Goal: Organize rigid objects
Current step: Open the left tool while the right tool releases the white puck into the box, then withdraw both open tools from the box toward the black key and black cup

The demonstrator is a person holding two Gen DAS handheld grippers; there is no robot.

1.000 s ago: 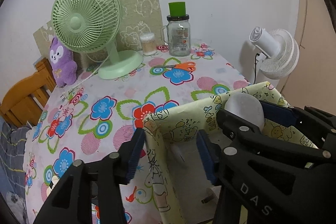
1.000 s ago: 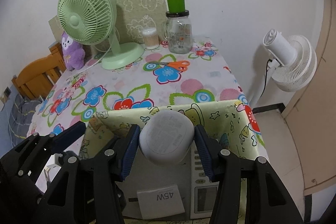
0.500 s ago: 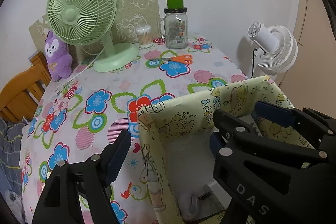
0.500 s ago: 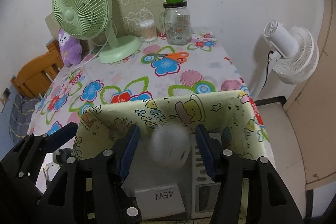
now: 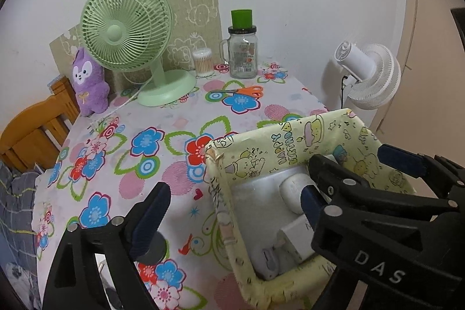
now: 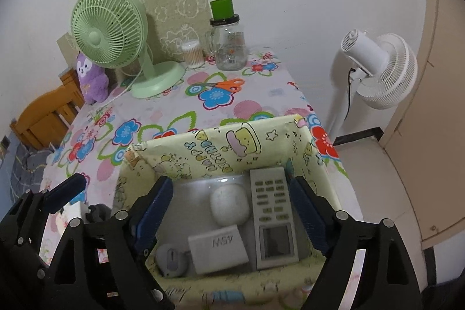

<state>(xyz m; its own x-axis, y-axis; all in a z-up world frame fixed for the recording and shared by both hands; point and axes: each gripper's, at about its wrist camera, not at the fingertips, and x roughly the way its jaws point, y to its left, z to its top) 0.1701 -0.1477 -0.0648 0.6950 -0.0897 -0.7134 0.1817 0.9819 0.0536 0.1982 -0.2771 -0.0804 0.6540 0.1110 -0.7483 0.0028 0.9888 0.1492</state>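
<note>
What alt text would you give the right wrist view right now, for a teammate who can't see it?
The right tool hangs open over a yellow cartoon-print box holding a white rounded case, a grey remote, a white charger and a small grey gadget. Beyond it, on the floral tablecloth, stand a green fan, jar and orange scissors.

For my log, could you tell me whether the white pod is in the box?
In: the white pod lies on the box floor.

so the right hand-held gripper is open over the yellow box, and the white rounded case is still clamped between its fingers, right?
Not clamped. In the right wrist view the white rounded case lies on the floor of the yellow box, beside the remote. The right hand-held gripper is open over the box, fingers empty.
</note>
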